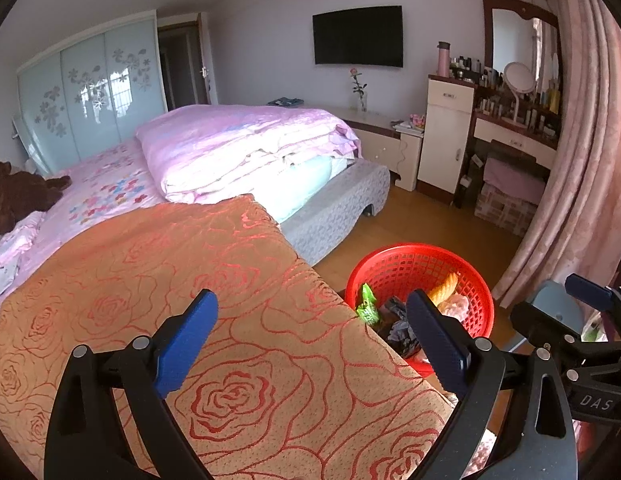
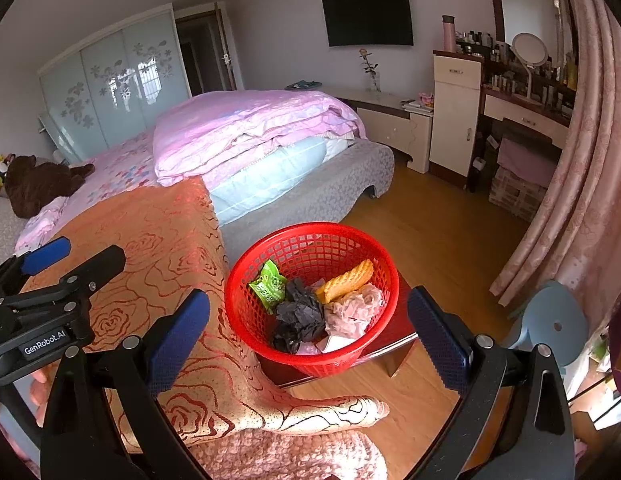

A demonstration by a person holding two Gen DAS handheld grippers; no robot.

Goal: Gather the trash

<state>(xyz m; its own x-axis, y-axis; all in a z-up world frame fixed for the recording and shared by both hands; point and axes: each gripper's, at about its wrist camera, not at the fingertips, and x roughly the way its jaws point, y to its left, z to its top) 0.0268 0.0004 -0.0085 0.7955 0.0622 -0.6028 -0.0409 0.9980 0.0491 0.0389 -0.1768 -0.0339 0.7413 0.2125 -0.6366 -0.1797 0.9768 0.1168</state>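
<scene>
A red mesh basket [image 2: 266, 252] stands on a low dark stand beside the bed; it also shows in the left wrist view [image 1: 414, 266]. It holds a green wrapper [image 2: 269, 285], a crumpled black bag [image 2: 300, 314], an orange waffle-like piece [image 2: 344, 280] and pink crumpled paper [image 2: 356, 306]. My left gripper [image 1: 310, 336] is open and empty above the orange rose-patterned cloth [image 1: 182, 280]. My right gripper [image 2: 308, 334] is open and empty, just above the basket's near side. The left gripper also shows at the left edge of the right wrist view [image 2: 76, 254].
The bed carries a folded pink quilt [image 1: 246, 148] and a brown plush toy [image 2: 38, 184]. A blue stool [image 2: 550, 320] stands at the right by pink curtains [image 2: 582, 184]. A dressing table [image 1: 514, 136] and wooden floor [image 2: 442, 236] lie beyond.
</scene>
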